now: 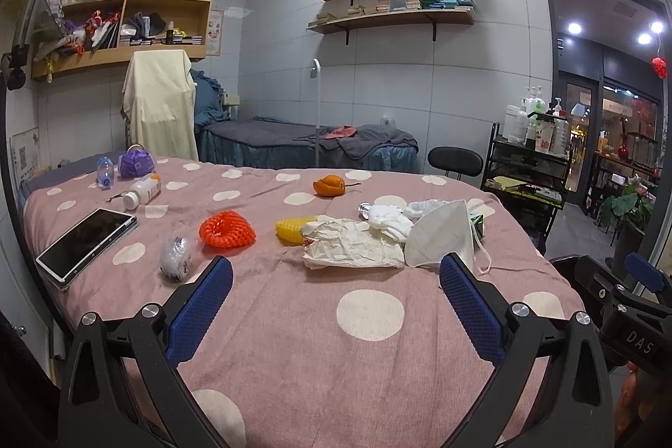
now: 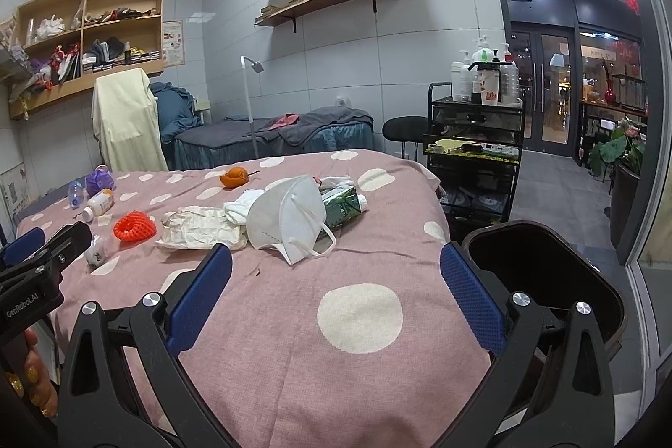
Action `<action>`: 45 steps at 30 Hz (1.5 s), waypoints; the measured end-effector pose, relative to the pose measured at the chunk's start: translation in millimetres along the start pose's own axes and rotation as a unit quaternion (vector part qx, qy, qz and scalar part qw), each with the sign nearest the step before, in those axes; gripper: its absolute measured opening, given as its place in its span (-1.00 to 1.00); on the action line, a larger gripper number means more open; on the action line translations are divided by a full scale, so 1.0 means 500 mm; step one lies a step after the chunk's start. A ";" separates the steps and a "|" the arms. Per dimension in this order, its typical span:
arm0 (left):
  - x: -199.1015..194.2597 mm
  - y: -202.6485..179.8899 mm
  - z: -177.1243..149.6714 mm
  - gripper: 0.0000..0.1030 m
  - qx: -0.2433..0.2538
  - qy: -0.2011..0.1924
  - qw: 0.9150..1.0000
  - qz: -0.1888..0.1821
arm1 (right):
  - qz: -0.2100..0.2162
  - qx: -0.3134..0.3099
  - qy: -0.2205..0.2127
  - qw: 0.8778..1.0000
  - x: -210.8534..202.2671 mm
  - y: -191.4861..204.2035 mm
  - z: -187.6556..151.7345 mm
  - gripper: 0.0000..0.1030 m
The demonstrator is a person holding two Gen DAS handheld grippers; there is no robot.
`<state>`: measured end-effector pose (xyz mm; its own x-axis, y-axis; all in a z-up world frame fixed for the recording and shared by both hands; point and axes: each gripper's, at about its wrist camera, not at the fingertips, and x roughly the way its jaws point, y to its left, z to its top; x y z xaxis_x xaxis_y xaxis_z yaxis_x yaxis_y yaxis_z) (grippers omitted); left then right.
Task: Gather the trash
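Beside the bed's right edge: dark bin (image 2: 546, 271), nothing visible inside | white mask (image 2: 285, 217) leans on green carton (image 2: 342, 206), crumpled paper (image 2: 201, 229) mid-bed | left gripper (image 1: 336, 280) and right gripper (image 2: 336, 276) both spread apart, holding nothing

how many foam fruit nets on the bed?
2: a red net left of the crumpled paper, and a yellow net partly under that paper. More may hide under the pile.

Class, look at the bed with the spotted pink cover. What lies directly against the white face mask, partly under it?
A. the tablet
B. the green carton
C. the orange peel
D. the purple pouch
B: in the right wrist view the green carton sits tucked under the edge of the white face mask, while the other three items lie apart from it.
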<state>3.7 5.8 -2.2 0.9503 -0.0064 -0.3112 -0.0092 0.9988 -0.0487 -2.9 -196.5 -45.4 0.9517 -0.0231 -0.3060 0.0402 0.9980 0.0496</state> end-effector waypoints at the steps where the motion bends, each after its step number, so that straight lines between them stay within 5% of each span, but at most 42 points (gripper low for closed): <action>1: -0.001 0.000 -0.001 0.89 0.000 0.000 1.000 0.000 | 0.000 -0.001 0.000 1.000 0.000 0.000 0.000 0.90; 45: 0.010 0.006 -0.013 0.89 -0.006 0.018 1.000 0.001 | 0.005 -0.006 0.014 1.000 0.014 0.013 -0.007 0.90</action>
<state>6.6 8.4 -10.4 0.9382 -0.0073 -0.3460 -0.0142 0.9981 -0.0596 2.7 -189.7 -50.6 0.9431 -0.0118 -0.3324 0.0272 0.9988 0.0418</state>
